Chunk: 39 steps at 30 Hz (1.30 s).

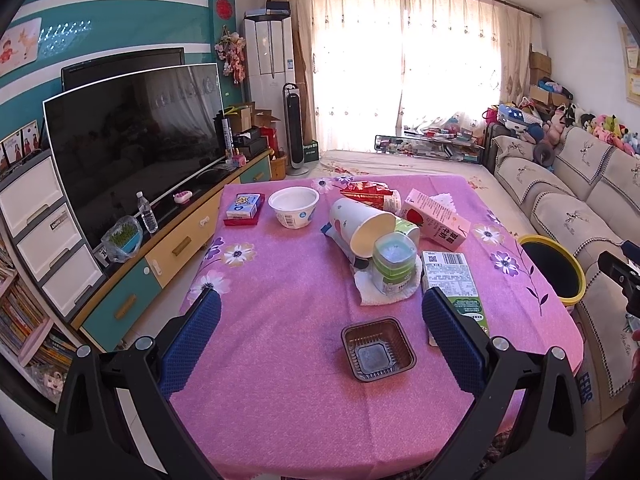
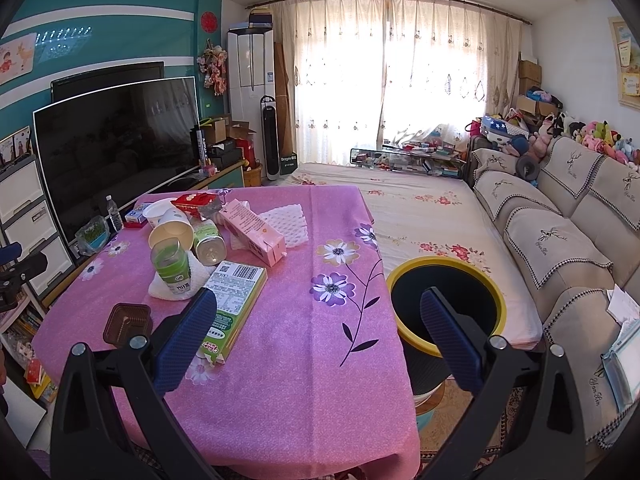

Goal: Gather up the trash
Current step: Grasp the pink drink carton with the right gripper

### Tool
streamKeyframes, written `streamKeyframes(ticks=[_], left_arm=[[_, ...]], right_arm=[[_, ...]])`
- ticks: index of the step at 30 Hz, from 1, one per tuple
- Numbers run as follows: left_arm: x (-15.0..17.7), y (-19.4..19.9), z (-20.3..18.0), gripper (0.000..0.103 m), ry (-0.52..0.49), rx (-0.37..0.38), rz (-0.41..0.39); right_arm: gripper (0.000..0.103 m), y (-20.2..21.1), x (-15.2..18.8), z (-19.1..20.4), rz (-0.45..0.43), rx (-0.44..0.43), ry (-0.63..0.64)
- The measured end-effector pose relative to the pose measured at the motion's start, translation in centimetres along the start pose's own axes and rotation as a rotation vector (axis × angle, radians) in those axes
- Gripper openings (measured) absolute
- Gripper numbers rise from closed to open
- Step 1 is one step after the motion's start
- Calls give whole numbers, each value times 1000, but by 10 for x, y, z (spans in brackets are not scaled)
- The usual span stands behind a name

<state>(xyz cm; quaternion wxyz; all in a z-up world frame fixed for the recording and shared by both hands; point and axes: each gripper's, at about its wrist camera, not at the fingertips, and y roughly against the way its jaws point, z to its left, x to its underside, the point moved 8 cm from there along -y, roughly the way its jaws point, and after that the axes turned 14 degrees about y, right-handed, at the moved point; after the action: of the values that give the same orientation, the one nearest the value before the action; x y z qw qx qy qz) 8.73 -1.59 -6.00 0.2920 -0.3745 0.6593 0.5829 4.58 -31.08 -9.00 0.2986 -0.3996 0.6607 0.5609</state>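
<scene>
1. Your left claw (image 1: pixel 320 312) is spread wide and holds nothing; it hangs over the near part of the desk (image 1: pixel 280 400), with the brown plastic tray (image 1: pixel 378 349) lying between its fingers.
2. Your right claw (image 2: pixel 318 312) is also spread wide and holds nothing; its left finger overlaps the green carton (image 2: pixel 230 308), its right finger overlaps the yellow-rimmed bin (image 2: pixel 446 304).
3. The trash sits in a cluster past the tray: a tipped paper cup (image 1: pixel 360 222), a green-and-white bottle (image 1: pixel 394 266) on a white napkin (image 1: pixel 370 292), the green carton, a pink milk carton (image 1: pixel 434 216) and a red wrapper (image 1: pixel 366 191).
4. A white bowl (image 1: pixel 294 207) and a small blue box (image 1: pixel 244 206) stand apart to the left.
5. The bin stands on the floor just beside the desk's right edge, in front of the sofa (image 2: pixel 560 240).
6. From the left wrist the bin is partly cut by the desk edge; the right wrist shows its whole opening.
7. The right wrist alone shows a white foam net (image 2: pixel 286 222) and a second, lying bottle (image 2: pixel 208 244) clearly.
8. The bin's inside is dark; you cannot tell what it holds.
</scene>
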Motion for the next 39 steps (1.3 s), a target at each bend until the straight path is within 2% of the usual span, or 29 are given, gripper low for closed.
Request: streamKeyframes(ticks=[4, 7, 16, 20, 23, 25, 26, 27, 28, 32, 37, 39], left_arm=[[-6, -21, 2, 99, -6, 3, 23], [-24, -49, 7, 99, -5, 5, 28], [-66, -162, 44, 99, 51, -74, 59], [-72, -197, 49, 99, 40, -86, 71], [-74, -219, 45, 99, 28, -79, 71], [-73, -233, 43, 99, 30, -70, 78], [-73, -239, 41, 99, 32, -62, 82], [-72, -245, 39, 99, 34, -53, 86], [-72, -250, 37, 99, 37, -43, 91], [-66, -264, 27, 99, 32, -25, 107], [-62, -258, 16, 99, -9, -22, 97], [-63, -252, 13, 99, -10, -6, 92]], right_arm=[[97, -13, 0, 2, 18, -17, 16], [97, -39, -13, 9, 9, -113, 46], [97, -172, -44, 42, 139, -329, 203], [93, -225, -57, 58, 182, -361, 292], [88, -256, -56, 67, 234, -409, 336], [84, -272, -52, 71, 259, -406, 369], [82, -278, -49, 72, 273, -408, 376], [73, -283, -47, 73, 280, -411, 379], [58, -285, -45, 73, 279, -413, 380], [36, -287, -46, 68, 259, -423, 358], [36, -266, -56, 44, 239, -403, 287], [36, -249, -58, 20, 227, -358, 242]])
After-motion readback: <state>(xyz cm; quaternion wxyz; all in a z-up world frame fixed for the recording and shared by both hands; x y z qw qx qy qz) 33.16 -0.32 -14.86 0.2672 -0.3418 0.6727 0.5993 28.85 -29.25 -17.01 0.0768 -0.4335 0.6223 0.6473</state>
